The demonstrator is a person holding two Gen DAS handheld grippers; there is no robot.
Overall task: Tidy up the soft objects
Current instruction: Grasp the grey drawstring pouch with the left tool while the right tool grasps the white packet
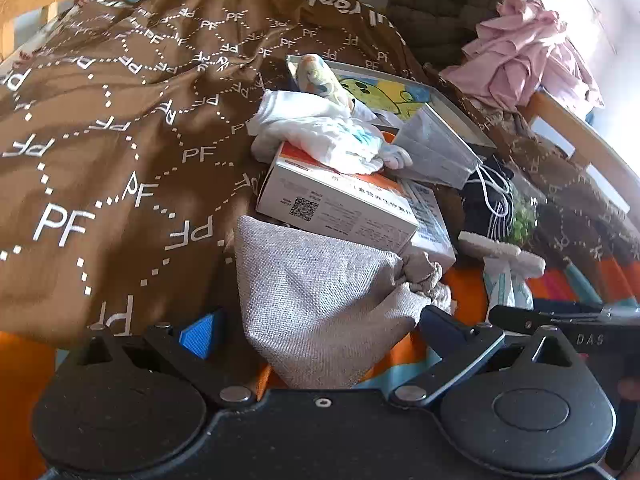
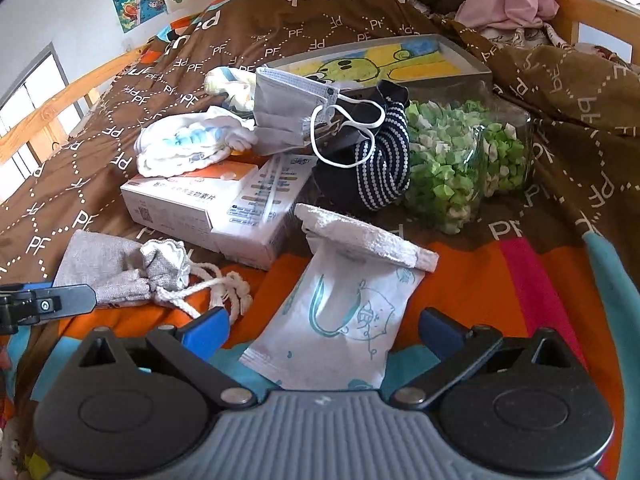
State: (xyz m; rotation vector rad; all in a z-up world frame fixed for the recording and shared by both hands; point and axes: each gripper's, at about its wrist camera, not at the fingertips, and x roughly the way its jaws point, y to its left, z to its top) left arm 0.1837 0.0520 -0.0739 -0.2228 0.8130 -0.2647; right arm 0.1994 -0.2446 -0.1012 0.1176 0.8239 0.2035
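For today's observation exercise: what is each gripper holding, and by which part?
Nothing. The left gripper is open around the grey pouch; the right gripper is open around the white packet.

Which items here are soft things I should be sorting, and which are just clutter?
Soft, for the job: grey drawstring pouch, white cloth, face mask, striped sock, tissue packet.

Lying about: medicine boxes, jar of green paper stars, framed drawing.
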